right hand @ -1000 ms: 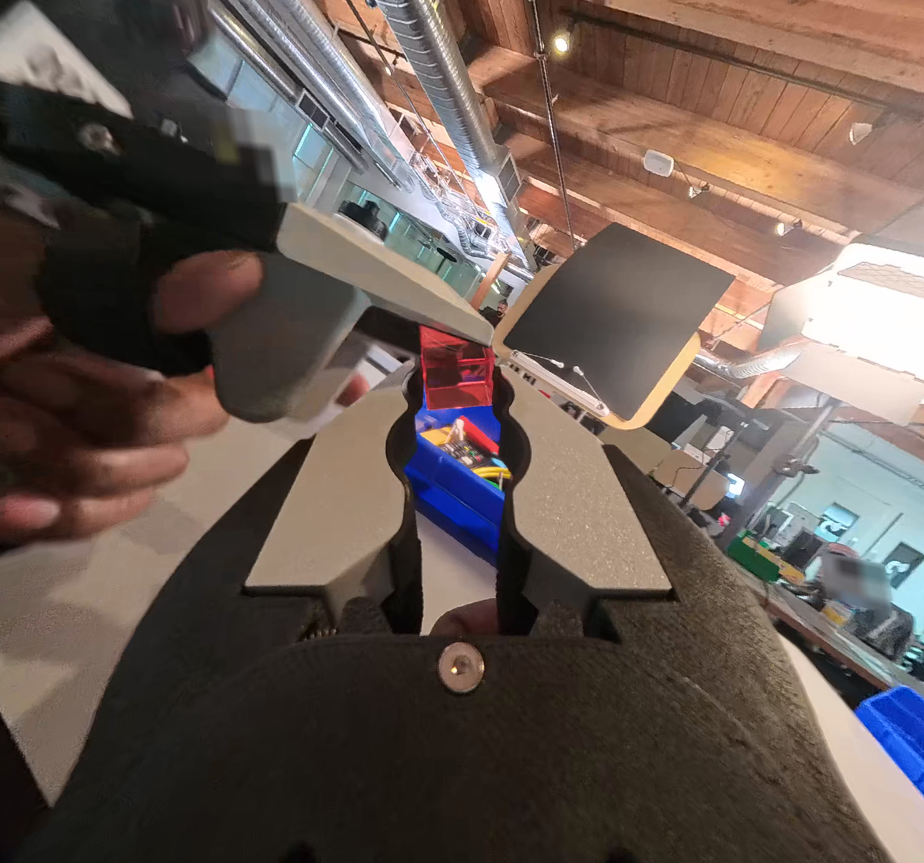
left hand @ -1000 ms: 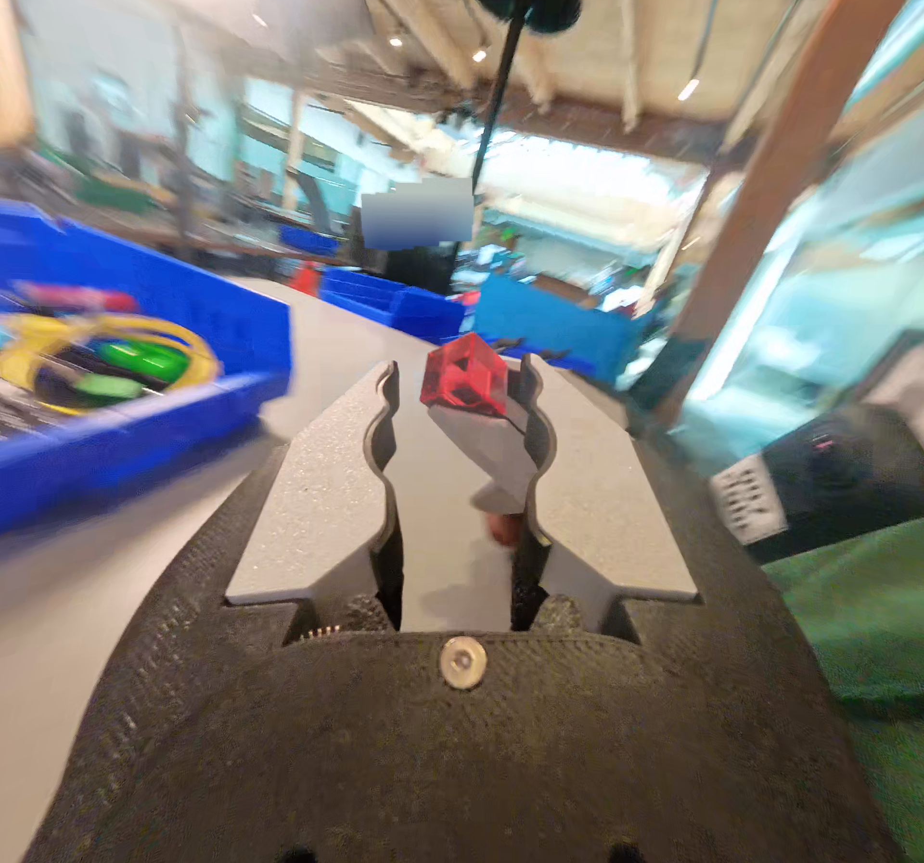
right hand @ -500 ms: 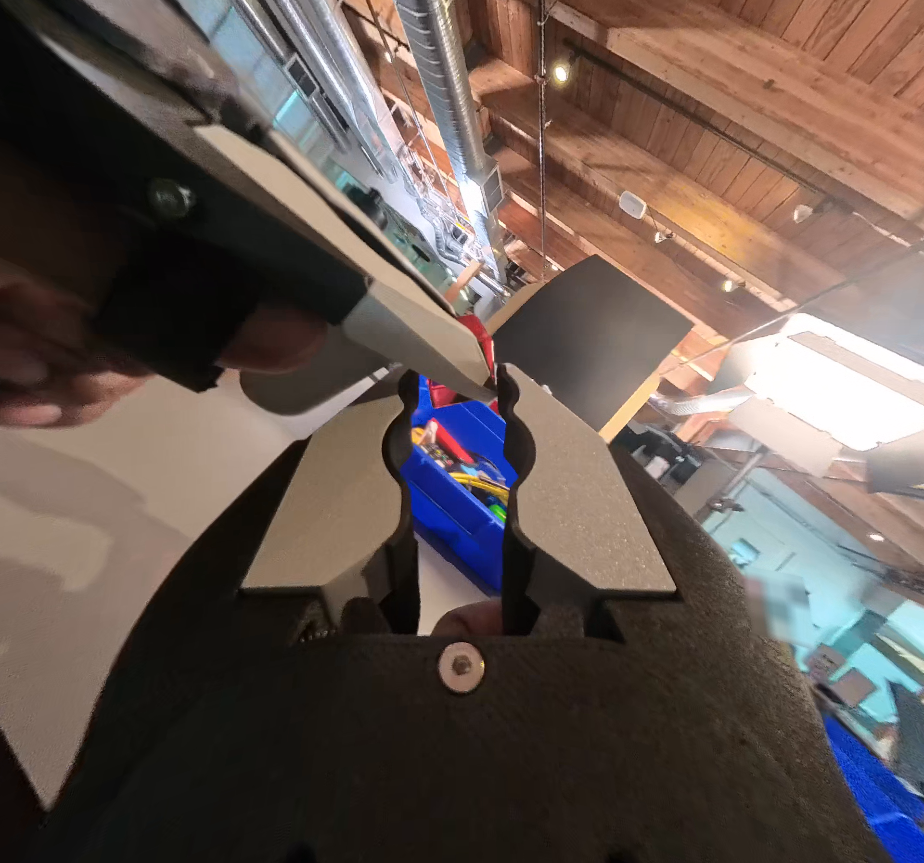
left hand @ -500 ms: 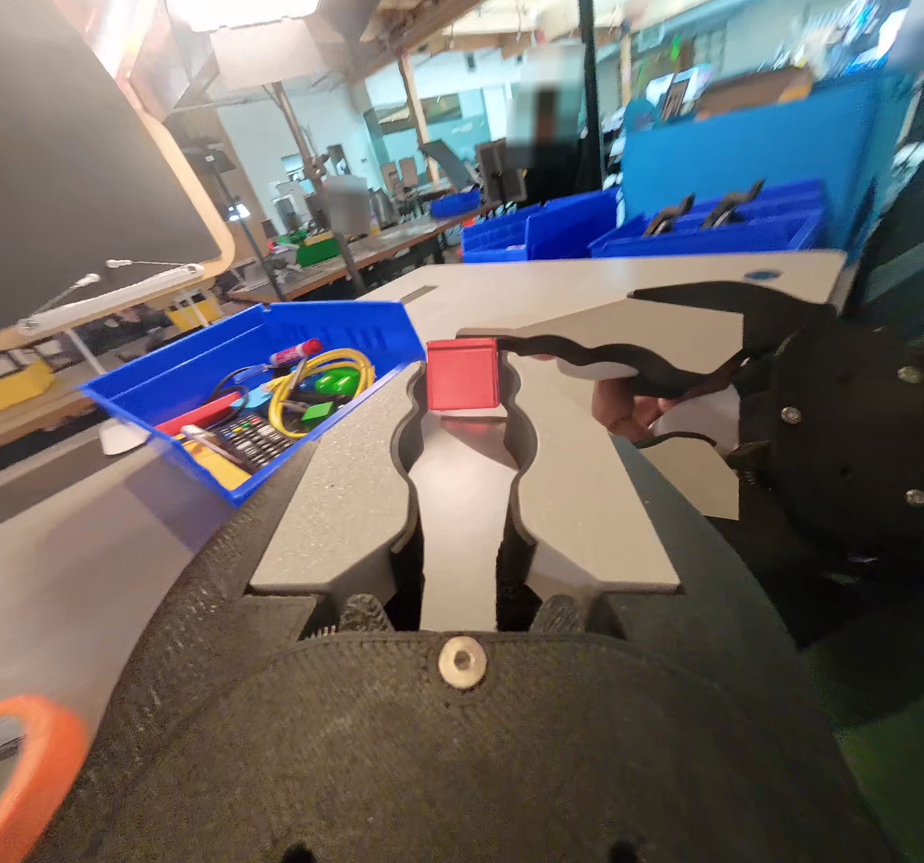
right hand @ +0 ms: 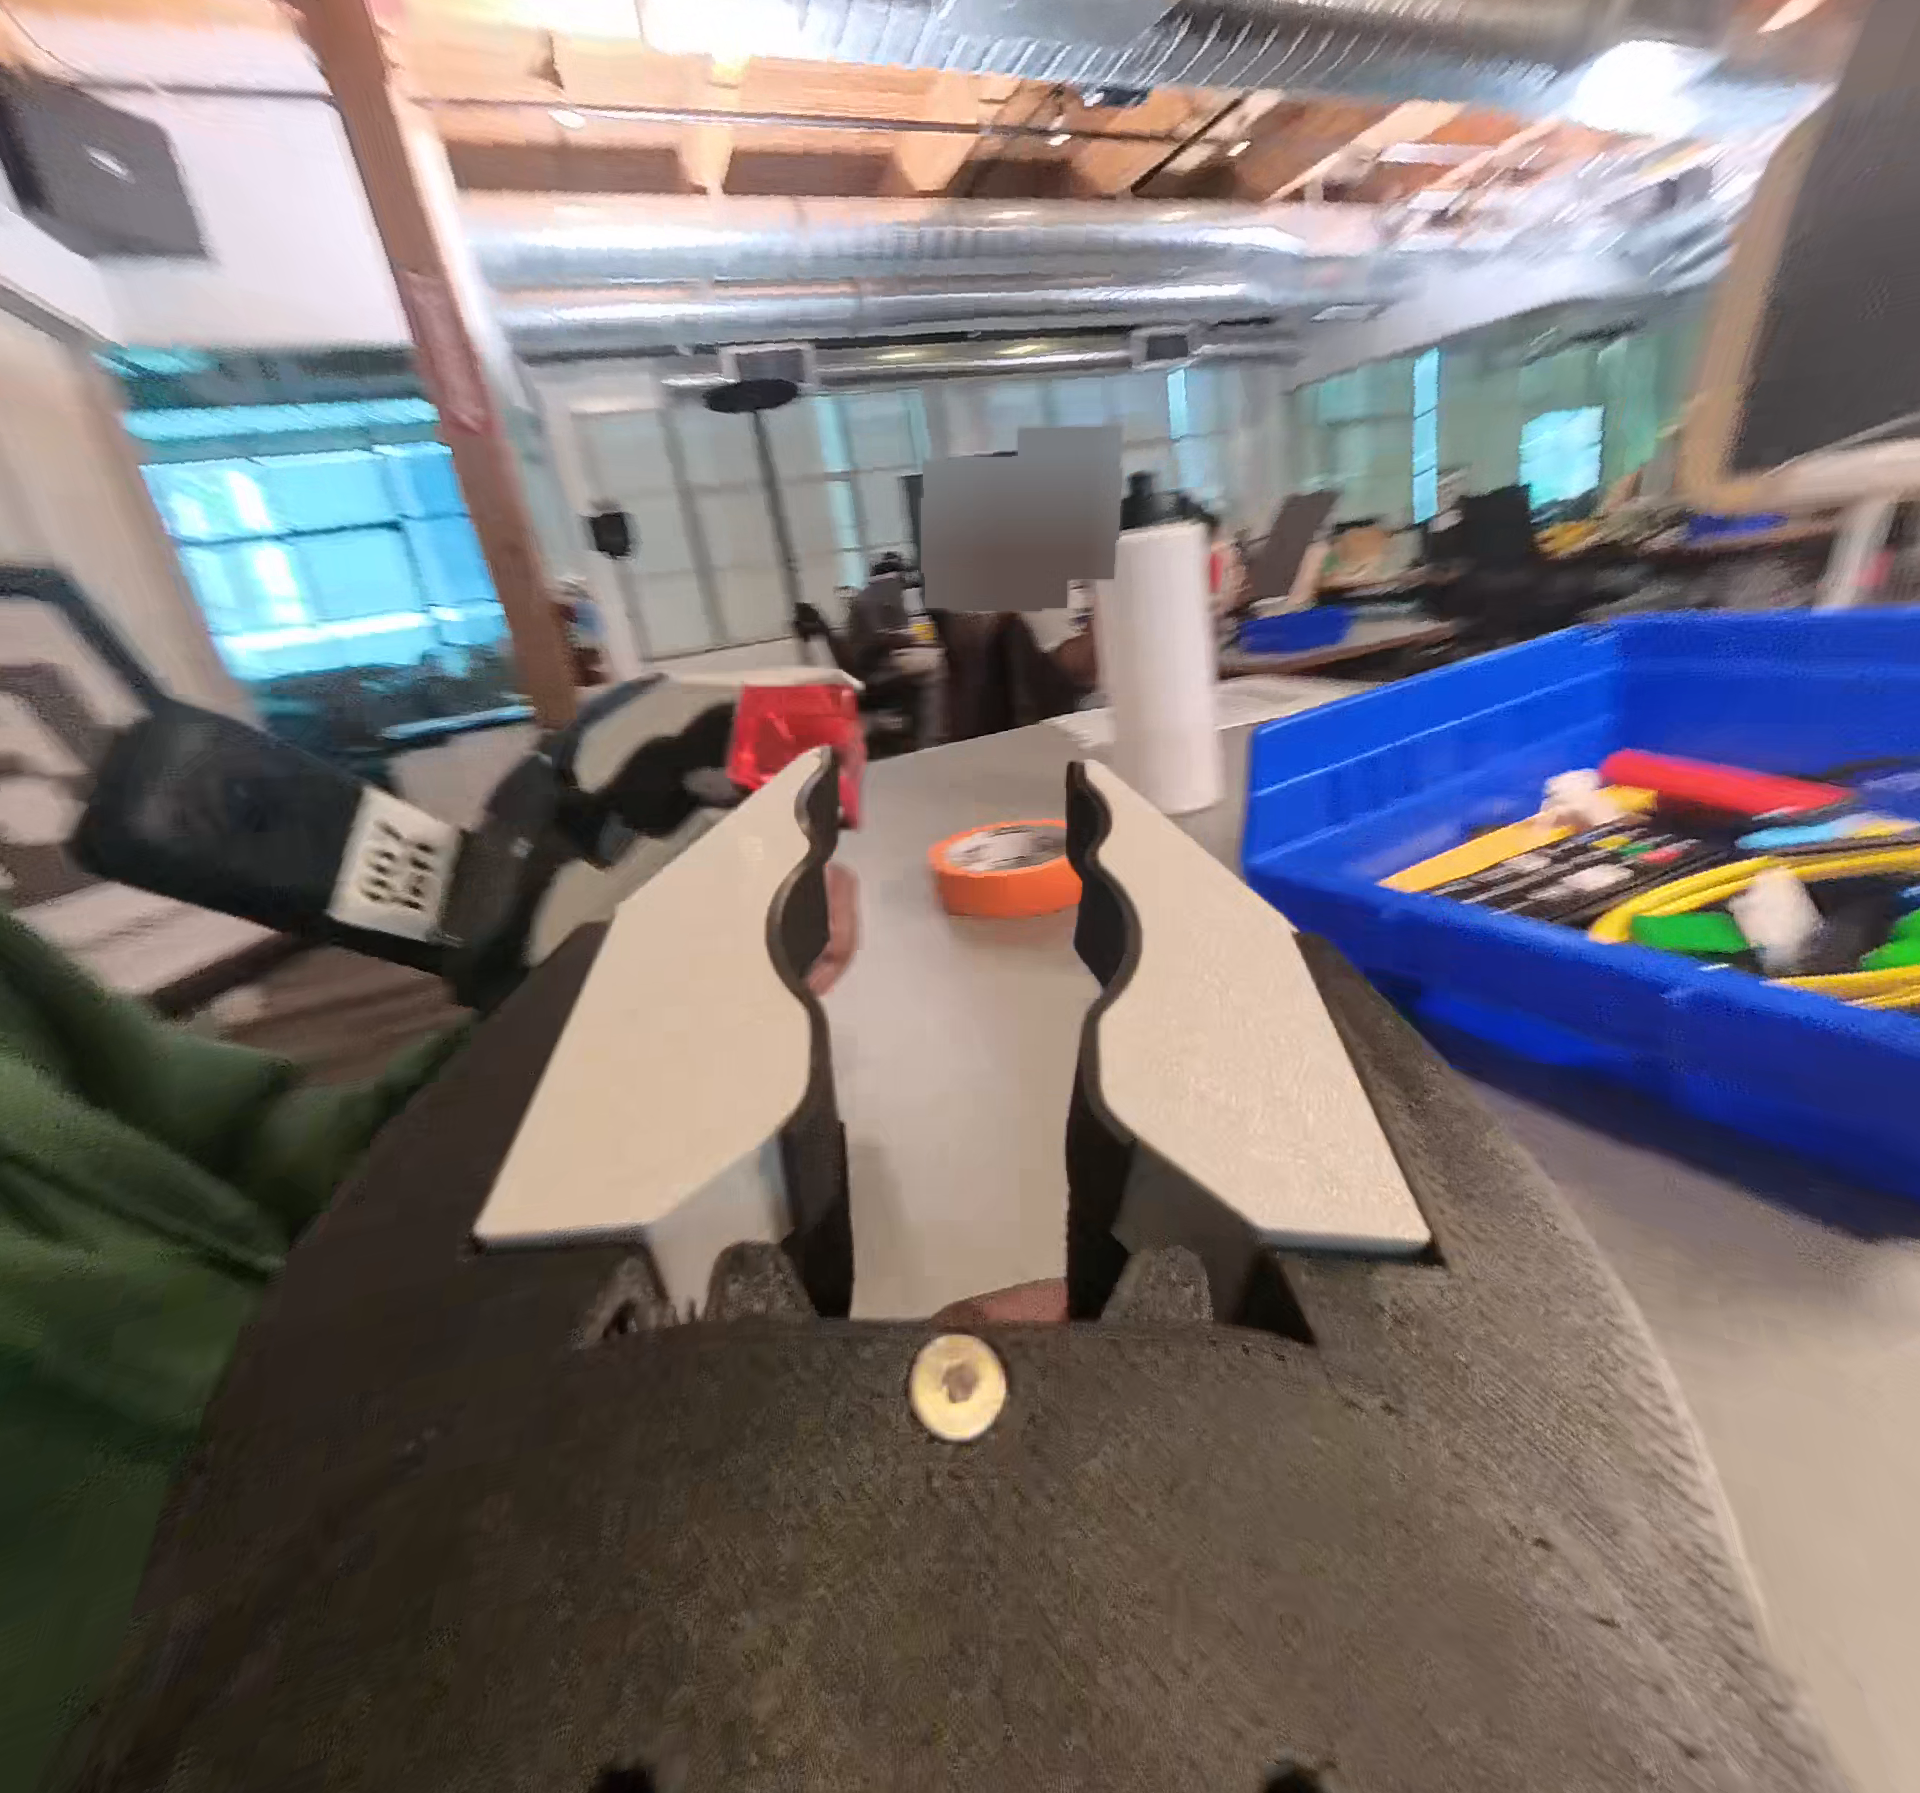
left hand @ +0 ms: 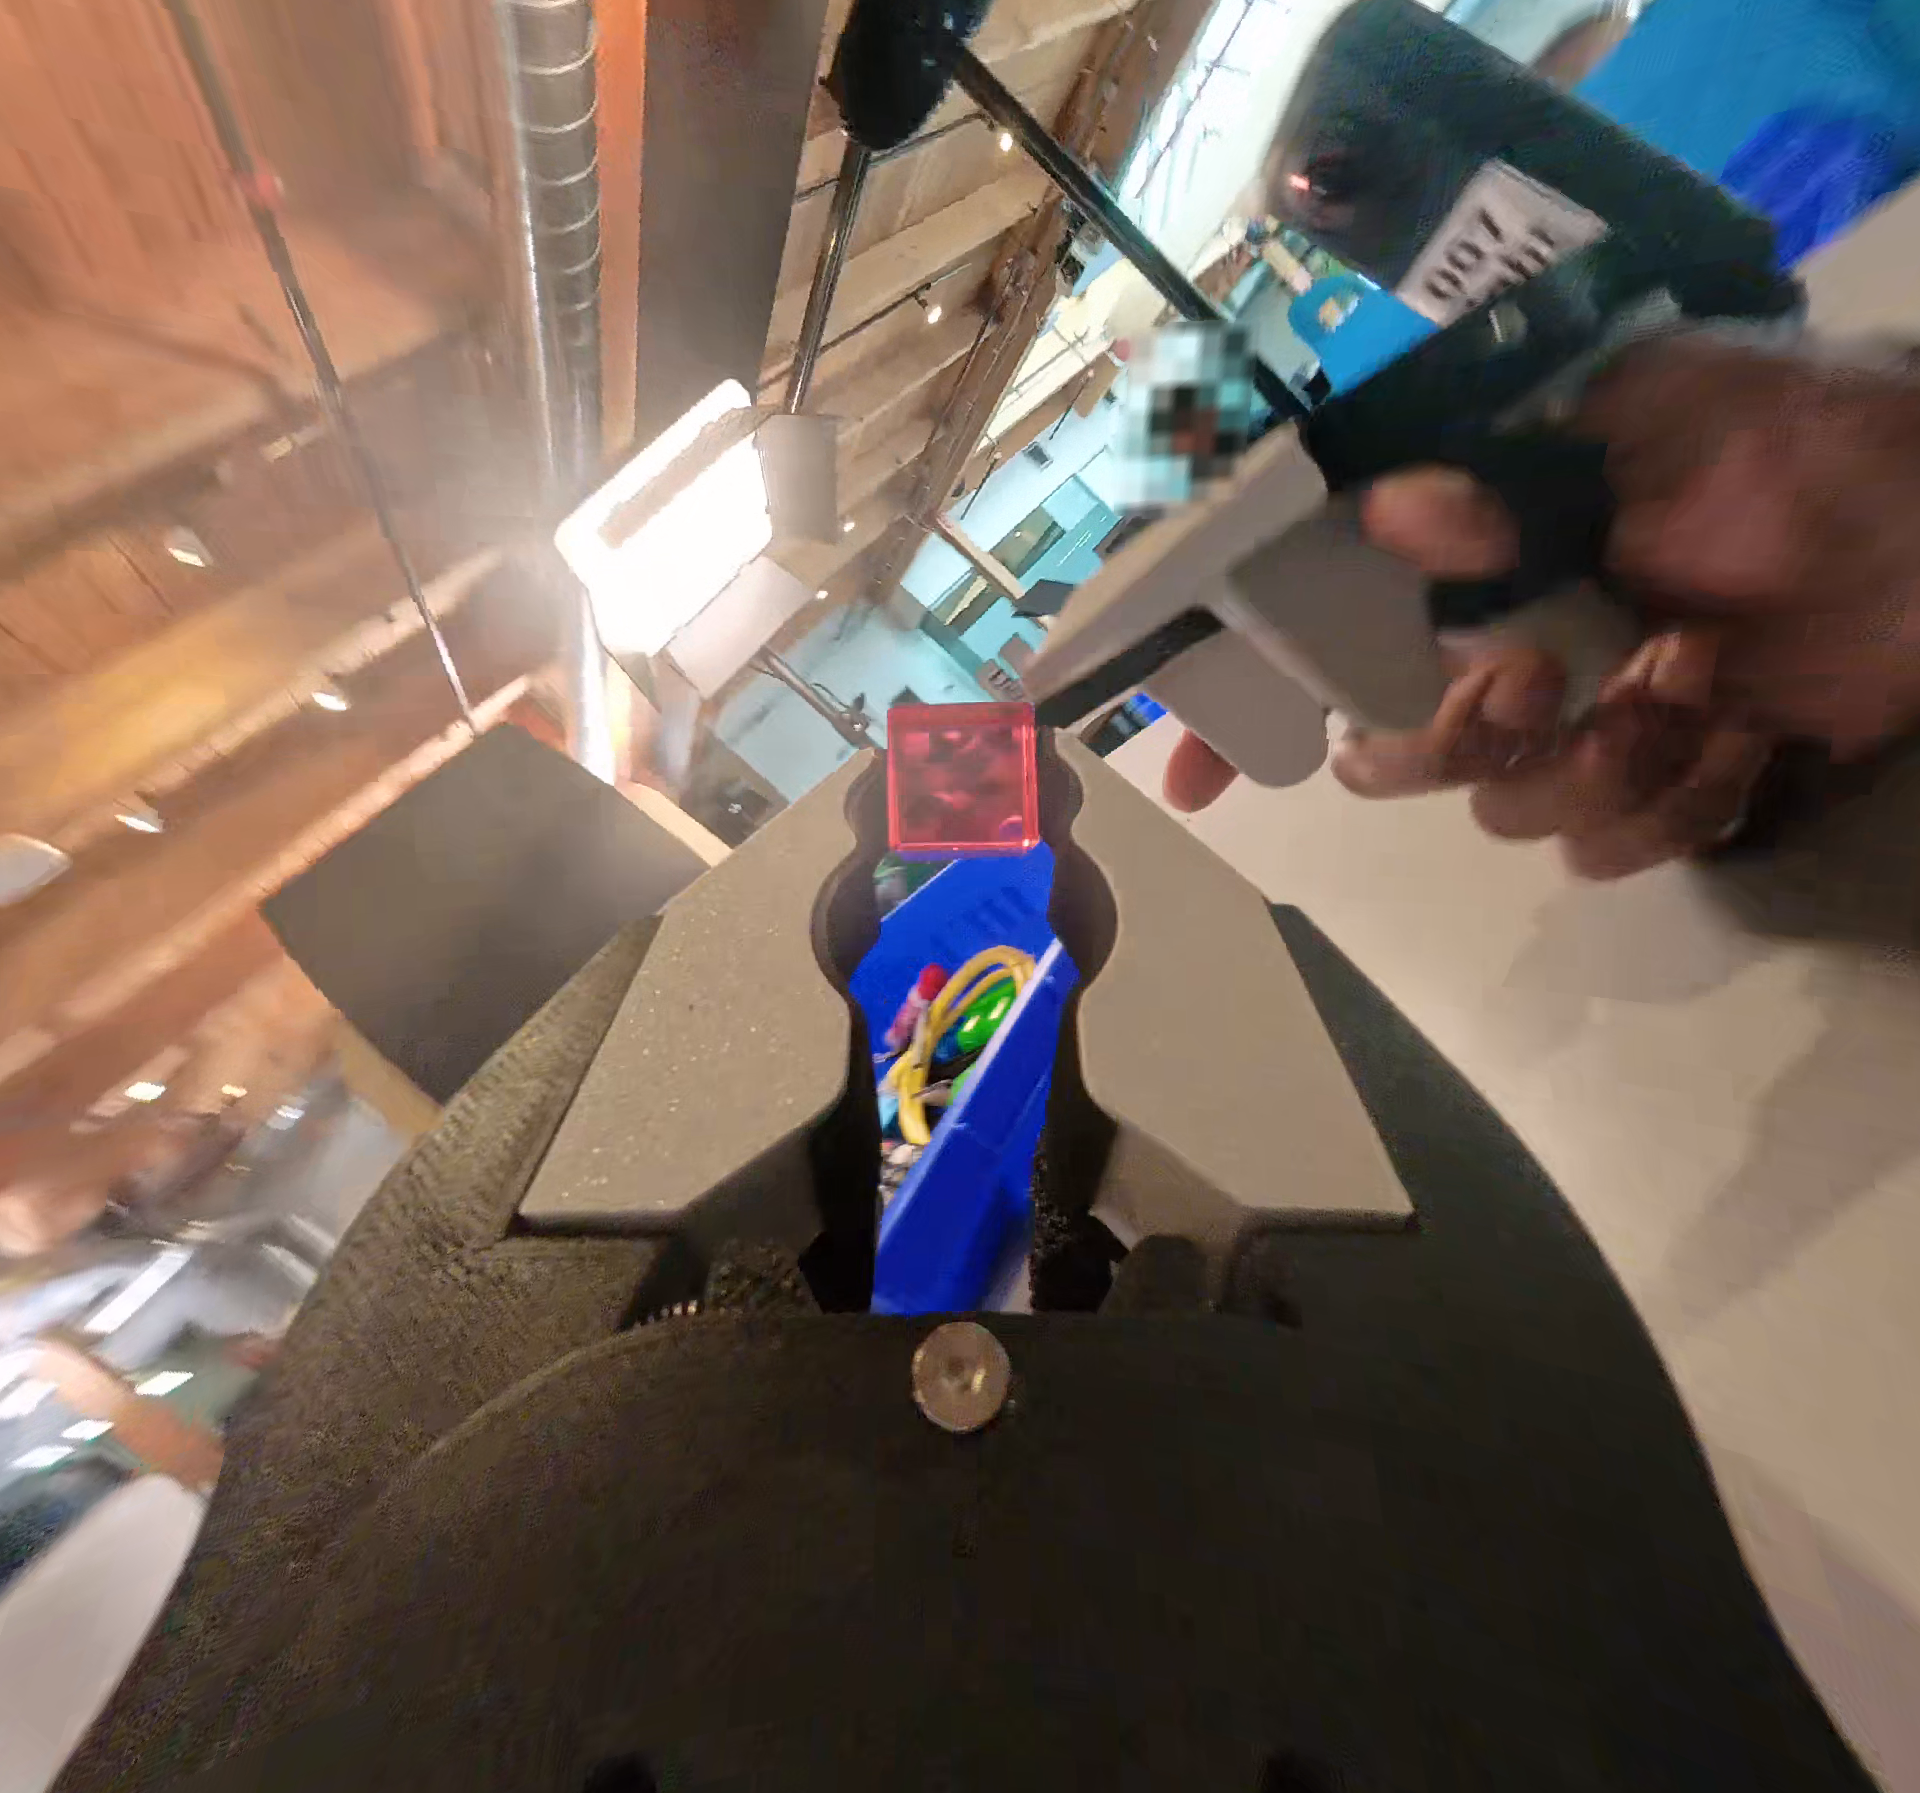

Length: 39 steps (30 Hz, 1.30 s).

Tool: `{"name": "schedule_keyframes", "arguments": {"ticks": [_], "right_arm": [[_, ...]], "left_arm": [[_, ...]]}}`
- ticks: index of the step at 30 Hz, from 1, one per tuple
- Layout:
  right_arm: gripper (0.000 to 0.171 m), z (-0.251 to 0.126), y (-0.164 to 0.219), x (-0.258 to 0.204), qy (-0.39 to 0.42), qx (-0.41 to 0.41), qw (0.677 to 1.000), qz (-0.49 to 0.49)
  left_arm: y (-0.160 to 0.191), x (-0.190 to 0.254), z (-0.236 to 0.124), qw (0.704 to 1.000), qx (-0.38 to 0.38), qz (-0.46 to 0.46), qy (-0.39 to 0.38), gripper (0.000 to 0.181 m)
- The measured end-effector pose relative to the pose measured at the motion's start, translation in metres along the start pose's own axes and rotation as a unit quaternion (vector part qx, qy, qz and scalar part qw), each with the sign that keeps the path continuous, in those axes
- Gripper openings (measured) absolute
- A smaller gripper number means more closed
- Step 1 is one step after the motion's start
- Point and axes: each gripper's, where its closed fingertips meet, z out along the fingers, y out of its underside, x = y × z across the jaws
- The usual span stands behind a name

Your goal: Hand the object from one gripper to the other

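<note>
The table point(right hand: 956, 1068) fills the lower middle of the right wrist view, with the blue bin point(right hand: 1455, 870) at the right edge, full of cables and small parts, and an orange tape roll point(right hand: 1006, 868) lying just above centre.

The left gripper point(left hand: 961, 775) sits at the centre of its own view, tilted up toward the ceiling, its jaws clamped on the red cube point(left hand: 961, 775) at their very tips. In the right wrist view the same cube point(right hand: 795, 727) shows at centre left, still in the left gripper's hold.

The right gripper point(right hand: 948, 787) has its jaws apart with nothing between them; only the table and tape show through the gap. Half a second ago its fingers were right at the cube; now it has drawn back, and in the left wrist view it point(left hand: 1049, 694) sits at the upper right with its tip just beside the cube. Blur makes it hard to say whether they touch.

So the cube appears to have passed from the right gripper to the left, and the handover looks done.
</note>
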Motion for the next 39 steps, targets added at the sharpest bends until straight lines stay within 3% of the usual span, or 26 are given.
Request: {"name": "schedule_keyframes", "arguments": {"ticks": [6, 13, 18, 21, 23, 26, 29, 32, 35, 39], "right_arm": [[0.054, 0.007, 0.015, -0.006, -0.020, -0.049, 0.998, 0.028], [0.049, 0.013, 0.026, -0.012, -0.013, -0.089, 0.996, -0.009], [0.029, 0.014, 0.029, -0.012, 0.018, -0.099, 0.993, -0.060], [0.027, 0.011, 0.021, 0.000, 0.086, -0.075, 0.975, -0.190], [0.027, 0.006, 0.017, 0.013, 0.155, -0.072, 0.938, -0.303], [0.027, 0.005, 0.017, 0.020, 0.222, -0.088, 0.876, -0.418], [0.027, 0.007, 0.024, 0.025, 0.255, -0.116, 0.822, -0.496], [0.028, 0.010, 0.027, 0.019, 0.253, -0.117, 0.794, -0.541], [0.027, 0.013, 0.029, 0.013, 0.244, -0.113, 0.776, -0.571], [0.028, 0.016, 0.029, 0.001, 0.231, -0.096, 0.748, -0.615]], "left_arm": [[0.014, 0.014, 0.005, 0.991, -0.028, 0.129, -0.015, 0.027], [0.015, 0.020, 0.008, 0.986, -0.029, 0.165, -0.018, 0.027], [0.018, 0.021, 0.008, 0.987, -0.034, 0.156, -0.015, 0.027], [0.025, 0.016, 0.010, 0.995, -0.049, 0.092, -0.010, 0.029], [0.034, 0.014, 0.010, 0.998, -0.067, 0.010, 0.012, 0.037], [0.045, 0.002, 0.009, 0.987, -0.083, -0.137, 0.024, 0.034], [0.043, -0.010, 0.004, 0.944, -0.052, -0.321, 0.057, 0.033], [0.038, -0.010, 0.000, 0.885, -0.021, -0.451, 0.114, 0.037], [0.031, 0.004, 0.000, 0.855, -0.022, -0.489, 0.171, 0.044], [0.028, 0.016, 0.001, 0.859, -0.038, -0.473, 0.194, 0.043]]}}
